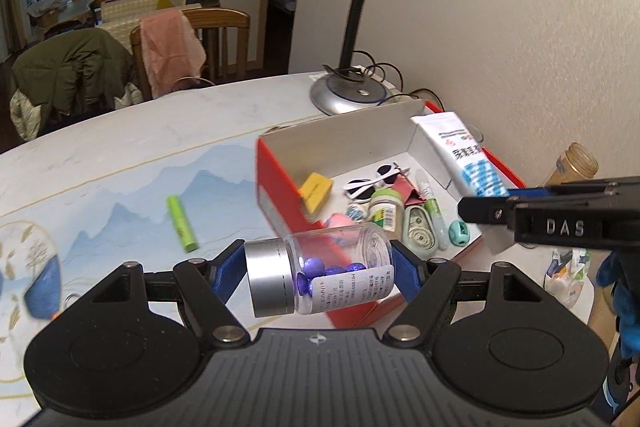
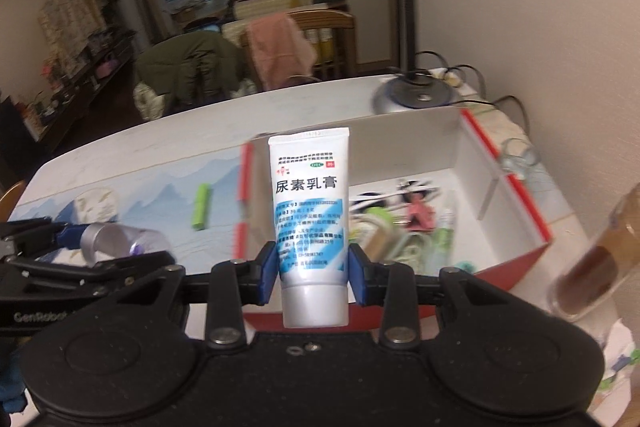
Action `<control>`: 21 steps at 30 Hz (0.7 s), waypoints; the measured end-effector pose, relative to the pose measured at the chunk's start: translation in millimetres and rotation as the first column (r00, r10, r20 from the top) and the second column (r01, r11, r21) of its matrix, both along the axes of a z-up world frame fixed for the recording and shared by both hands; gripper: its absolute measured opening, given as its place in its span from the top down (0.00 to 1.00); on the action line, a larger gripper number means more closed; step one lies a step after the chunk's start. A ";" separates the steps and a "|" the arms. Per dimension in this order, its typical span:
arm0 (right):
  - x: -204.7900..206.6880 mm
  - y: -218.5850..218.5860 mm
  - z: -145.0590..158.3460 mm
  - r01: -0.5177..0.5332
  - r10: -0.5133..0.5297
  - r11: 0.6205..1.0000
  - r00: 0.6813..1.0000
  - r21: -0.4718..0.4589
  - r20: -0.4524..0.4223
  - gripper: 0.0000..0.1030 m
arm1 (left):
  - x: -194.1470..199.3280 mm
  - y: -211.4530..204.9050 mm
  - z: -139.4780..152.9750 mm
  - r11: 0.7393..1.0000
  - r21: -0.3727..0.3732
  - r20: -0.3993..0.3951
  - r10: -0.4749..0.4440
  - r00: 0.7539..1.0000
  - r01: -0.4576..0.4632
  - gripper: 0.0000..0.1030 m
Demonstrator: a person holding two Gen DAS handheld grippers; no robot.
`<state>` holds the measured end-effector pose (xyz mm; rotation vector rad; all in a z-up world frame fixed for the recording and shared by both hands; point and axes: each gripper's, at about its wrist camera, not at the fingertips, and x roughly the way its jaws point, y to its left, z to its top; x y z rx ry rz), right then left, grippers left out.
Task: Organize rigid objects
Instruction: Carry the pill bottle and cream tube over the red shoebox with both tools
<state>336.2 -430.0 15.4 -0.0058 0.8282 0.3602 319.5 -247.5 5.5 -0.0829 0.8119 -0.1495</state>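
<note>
- The clear pill jar [image 1: 320, 273] lies sideways in the left tool [image 1: 318, 273], clamped end to end: silver cap against one blue pad, base against the other.
- The white cream tube [image 2: 310, 223] stands cap-down in the right tool [image 2: 312, 277], pinched at its lower body.
- Just ahead of both tools sits the red box [image 1: 280, 195], already holding sunglasses [image 1: 374, 183] and small items; both loads probably go there.
- Carry each well past the near wall before opening, and lower the jar so it can't roll.
- Left of the box a green battery [image 1: 183, 224] waits on the surface [image 1: 120, 147].
- The tube reads "尿素乳膏"; the right tool's side shows "DAS", the left's "GenRobot". The jar label is too small.
</note>
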 end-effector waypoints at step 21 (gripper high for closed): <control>82.4 -45.5 -53.2 0.049 -0.055 0.997 0.995 -0.061 -0.089 0.66 | 123.6 -56.9 -42.1 0.998 0.056 -0.100 -0.021 0.995 0.027 0.27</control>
